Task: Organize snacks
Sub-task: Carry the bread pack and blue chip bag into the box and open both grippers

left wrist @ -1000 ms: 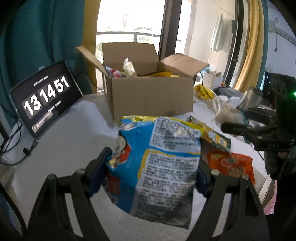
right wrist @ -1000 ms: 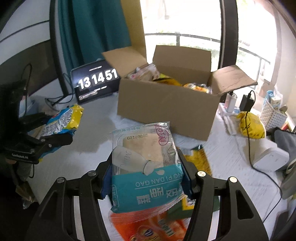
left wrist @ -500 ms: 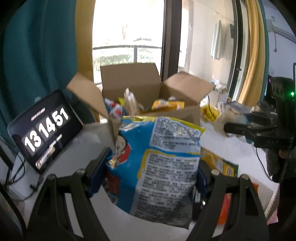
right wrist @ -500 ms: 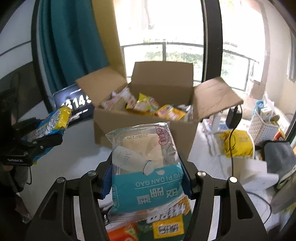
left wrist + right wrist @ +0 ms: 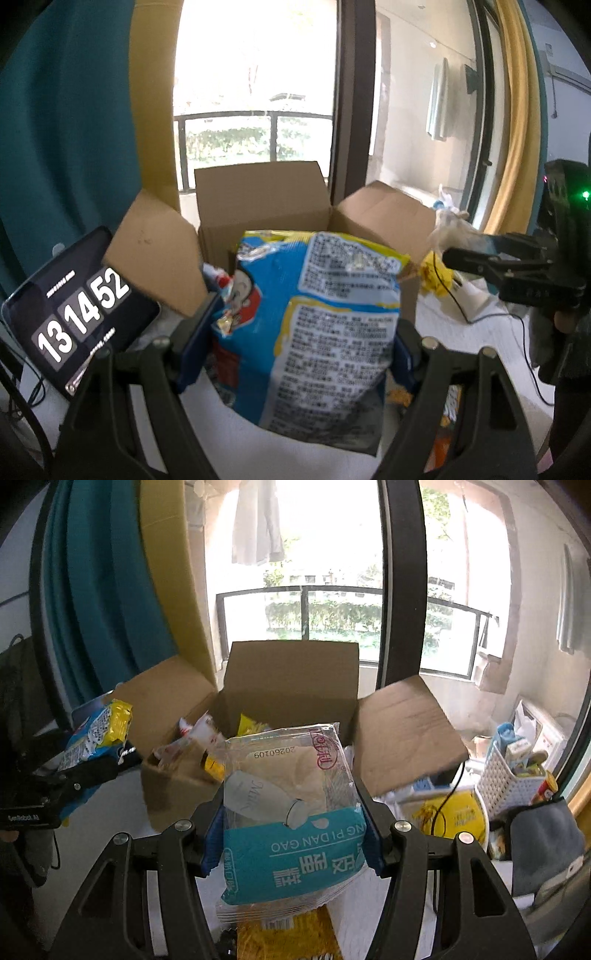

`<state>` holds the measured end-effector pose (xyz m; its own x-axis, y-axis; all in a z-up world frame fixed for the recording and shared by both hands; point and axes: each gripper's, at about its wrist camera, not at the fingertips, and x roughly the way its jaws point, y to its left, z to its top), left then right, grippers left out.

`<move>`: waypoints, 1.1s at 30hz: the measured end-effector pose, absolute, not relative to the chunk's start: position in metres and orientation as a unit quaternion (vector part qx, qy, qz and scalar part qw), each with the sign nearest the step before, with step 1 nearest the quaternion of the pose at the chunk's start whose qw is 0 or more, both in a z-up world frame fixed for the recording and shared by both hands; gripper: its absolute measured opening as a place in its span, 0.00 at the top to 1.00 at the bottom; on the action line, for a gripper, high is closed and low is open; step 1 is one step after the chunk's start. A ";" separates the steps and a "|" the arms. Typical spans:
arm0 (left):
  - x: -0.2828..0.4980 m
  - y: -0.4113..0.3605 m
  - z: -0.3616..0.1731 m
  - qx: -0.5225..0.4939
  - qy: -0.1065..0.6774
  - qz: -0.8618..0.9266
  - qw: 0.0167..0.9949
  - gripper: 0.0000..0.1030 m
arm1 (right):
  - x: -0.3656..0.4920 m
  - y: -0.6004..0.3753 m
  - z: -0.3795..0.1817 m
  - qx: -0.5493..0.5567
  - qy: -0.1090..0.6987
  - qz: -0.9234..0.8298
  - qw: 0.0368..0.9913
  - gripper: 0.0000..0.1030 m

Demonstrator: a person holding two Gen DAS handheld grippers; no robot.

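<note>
My left gripper (image 5: 303,332) is shut on a blue and yellow snack bag (image 5: 317,325) and holds it up in front of the open cardboard box (image 5: 262,199). My right gripper (image 5: 291,819) is shut on a clear and teal cake packet (image 5: 291,812), held just before the same box (image 5: 291,679), which holds several snack packs (image 5: 195,734). The left gripper with its blue bag also shows at the left of the right wrist view (image 5: 96,738). The right gripper shows at the right of the left wrist view (image 5: 461,254).
A tablet clock (image 5: 74,310) leans left of the box. More snack packs lie on the white table below the grippers (image 5: 284,938). A white basket (image 5: 513,775), a yellow bag (image 5: 450,816) and cables sit at the right. Curtains and a window stand behind.
Both grippers have risen and moved toward the box with their packets; the box now fills more of each view and its inside shows. The clock changed from 51 to 52.
</note>
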<state>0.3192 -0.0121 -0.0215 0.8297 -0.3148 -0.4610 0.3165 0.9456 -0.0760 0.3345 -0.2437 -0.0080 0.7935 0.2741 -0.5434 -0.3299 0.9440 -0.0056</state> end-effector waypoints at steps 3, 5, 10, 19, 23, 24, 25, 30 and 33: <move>0.336 -0.014 -0.020 -0.004 0.236 -0.159 0.959 0.22 | 0.349 -0.242 -0.004 -0.050 0.272 0.157 0.948 0.39; 0.346 -0.015 -0.018 -0.009 0.234 -0.156 0.960 0.22 | 0.359 -0.240 -0.002 -0.048 0.268 0.158 0.949 0.39; 0.371 -0.021 -0.009 -0.021 0.224 -0.156 0.962 0.22 | 0.382 -0.237 0.000 -0.049 0.262 0.158 0.951 0.39; 0.428 -0.037 -0.010 -0.047 0.232 -0.150 0.960 0.22 | 0.431 -0.235 0.000 -0.046 0.258 0.156 0.952 0.39; 0.448 -0.045 -0.016 -0.052 0.234 -0.140 0.961 0.21 | 0.451 -0.236 -0.001 -0.046 0.255 0.149 0.954 0.39; 0.453 -0.047 -0.017 -0.054 0.237 -0.137 0.960 0.21 | 0.457 -0.238 -0.001 -0.044 0.255 0.147 0.955 0.39; 0.460 -0.048 -0.019 -0.060 0.238 -0.133 0.960 0.21 | 0.460 -0.238 -0.002 -0.043 0.255 0.144 0.955 0.39; 0.491 -0.051 -0.023 -0.089 0.254 -0.115 0.956 0.21 | 0.485 -0.241 0.000 -0.027 0.257 0.128 0.957 0.38; 0.505 -0.048 -0.026 -0.104 0.270 -0.114 0.950 0.20 | 0.500 -0.239 0.001 -0.020 0.261 0.126 0.957 0.38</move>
